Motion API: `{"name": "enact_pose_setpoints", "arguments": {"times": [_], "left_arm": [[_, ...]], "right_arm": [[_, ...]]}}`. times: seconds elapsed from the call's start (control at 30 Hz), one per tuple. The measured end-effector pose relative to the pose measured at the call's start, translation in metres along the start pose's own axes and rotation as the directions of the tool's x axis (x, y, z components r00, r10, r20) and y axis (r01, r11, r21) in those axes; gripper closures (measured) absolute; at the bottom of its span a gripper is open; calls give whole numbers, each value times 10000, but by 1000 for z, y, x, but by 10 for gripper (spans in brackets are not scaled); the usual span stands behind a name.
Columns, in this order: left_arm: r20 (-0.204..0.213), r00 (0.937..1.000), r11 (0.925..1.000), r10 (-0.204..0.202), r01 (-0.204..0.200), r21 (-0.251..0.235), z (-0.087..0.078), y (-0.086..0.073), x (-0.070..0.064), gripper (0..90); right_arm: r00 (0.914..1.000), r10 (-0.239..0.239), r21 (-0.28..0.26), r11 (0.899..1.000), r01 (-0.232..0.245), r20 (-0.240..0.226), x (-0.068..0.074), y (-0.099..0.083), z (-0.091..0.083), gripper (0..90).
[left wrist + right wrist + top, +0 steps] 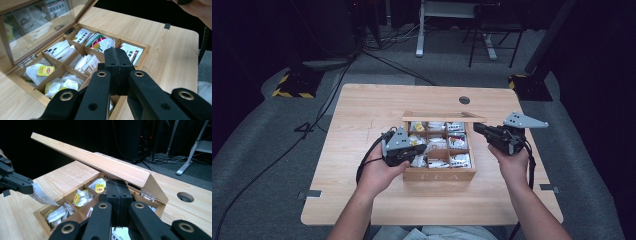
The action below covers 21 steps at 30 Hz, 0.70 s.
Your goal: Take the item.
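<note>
a person's left gripper [424, 148] pinches a white tea sachet [41, 195] just above the open wooden tea box [439, 174] at mid-desk [362, 115]. the paper packet looks light, limp and easily torn, best held by a flat edge. right gripper [477, 127], clenched on nothing, hovers beside the box's right wall. front lettering is too faint to read.

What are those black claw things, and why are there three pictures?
A person holds two pinching tools called grippers, each with two black jaws. One picture looks down from above the table; the other two come from small cameras riding on the grippers. On the table sits a wooden tea box, lid open, with tea bags in compartments. The left gripper pinches one white tea bag. The right gripper is shut on nothing, beside the box.
</note>
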<state>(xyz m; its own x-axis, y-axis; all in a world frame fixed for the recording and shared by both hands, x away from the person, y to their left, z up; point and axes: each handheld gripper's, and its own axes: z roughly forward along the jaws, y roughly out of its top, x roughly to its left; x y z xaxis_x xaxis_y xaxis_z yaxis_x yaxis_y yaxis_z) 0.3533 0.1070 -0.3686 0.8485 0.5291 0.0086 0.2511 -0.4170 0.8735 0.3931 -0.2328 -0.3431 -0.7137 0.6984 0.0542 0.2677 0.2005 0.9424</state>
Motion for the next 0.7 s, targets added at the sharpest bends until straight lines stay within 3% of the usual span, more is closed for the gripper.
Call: {"name": "enact_pose_setpoints", "arguments": {"times": [0.37,0.7], "left_arm": [[-394,9991,9998,-169,165,-91,-29,-13,5,900],[-640,9976,9996,-271,273,26,-42,-23,10,900]], "right_arm": [[10000,-55,54,10000,55,20,0,0,0,899],[10000,-28,30,10000,28,-42,0,-1,-1,899]]}}
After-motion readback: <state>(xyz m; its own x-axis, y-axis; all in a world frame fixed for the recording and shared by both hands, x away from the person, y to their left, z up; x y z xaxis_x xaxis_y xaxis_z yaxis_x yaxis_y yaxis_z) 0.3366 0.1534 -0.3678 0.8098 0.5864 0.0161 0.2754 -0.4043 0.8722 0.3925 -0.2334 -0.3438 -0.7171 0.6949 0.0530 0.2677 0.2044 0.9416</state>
